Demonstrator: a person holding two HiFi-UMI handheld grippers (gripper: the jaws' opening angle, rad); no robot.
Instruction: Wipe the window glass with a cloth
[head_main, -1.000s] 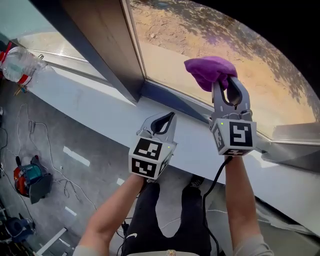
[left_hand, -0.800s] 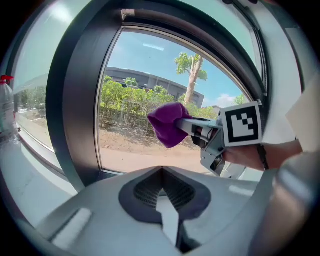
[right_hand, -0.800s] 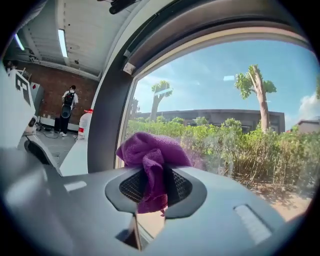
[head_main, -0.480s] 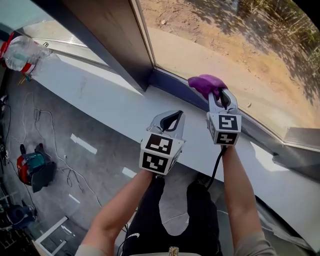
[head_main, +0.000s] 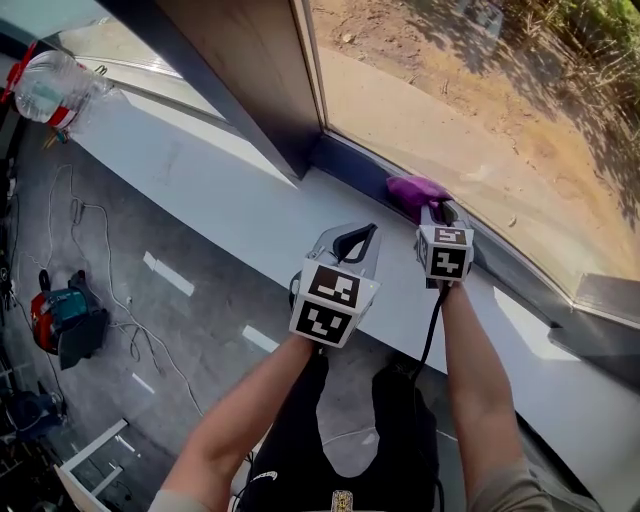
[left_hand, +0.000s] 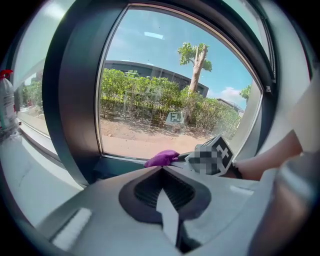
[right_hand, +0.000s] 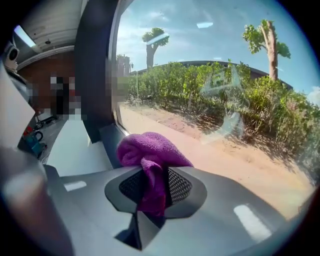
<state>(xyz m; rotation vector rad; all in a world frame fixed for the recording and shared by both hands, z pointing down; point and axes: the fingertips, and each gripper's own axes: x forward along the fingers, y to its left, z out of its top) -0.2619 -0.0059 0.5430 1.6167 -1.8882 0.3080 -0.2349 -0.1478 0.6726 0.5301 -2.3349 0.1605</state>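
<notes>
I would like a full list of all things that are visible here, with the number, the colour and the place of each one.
cloth: one, purple, at the bottom edge of the glass
window glass: one pane, clear, above the sill
window frame: one, dark, left of the glass
sill: one, white, under the window
bottle: one, clear with red cap, on the sill, far left
tool: one, teal and red, on the floor
left gripper: one, grey, shut, empty
right gripper: one, grey, shut on the cloth

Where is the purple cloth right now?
In the head view, right of centre: the purple cloth is clamped in the right gripper, by the bottom edge of the window glass.
</notes>
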